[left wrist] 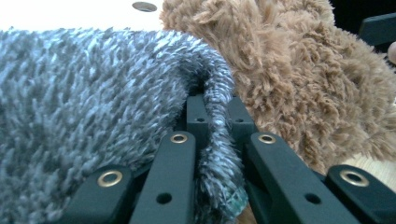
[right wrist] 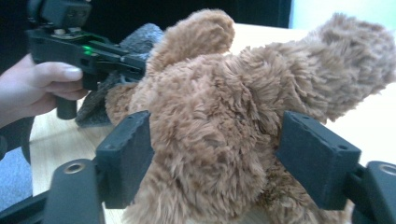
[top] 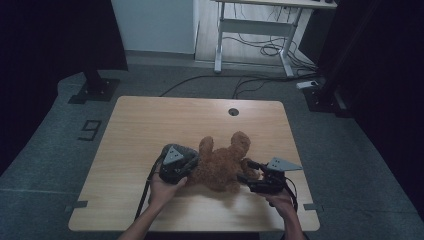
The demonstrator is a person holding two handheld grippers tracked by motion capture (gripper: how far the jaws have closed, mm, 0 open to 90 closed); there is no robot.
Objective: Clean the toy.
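You are working in a dim room: the high view is dark and grainy, with black at both upper corners and the wooden table (top: 150,125) the brightest surface. Soft shadow pools under the brown teddy bear (top: 222,167). In your left gripper view the tabletop at the top edge is blown out white, and the grey plush fabric (left wrist: 84,102) nearest the lens blurs. Your right gripper view is soft, its far table edge washed out.
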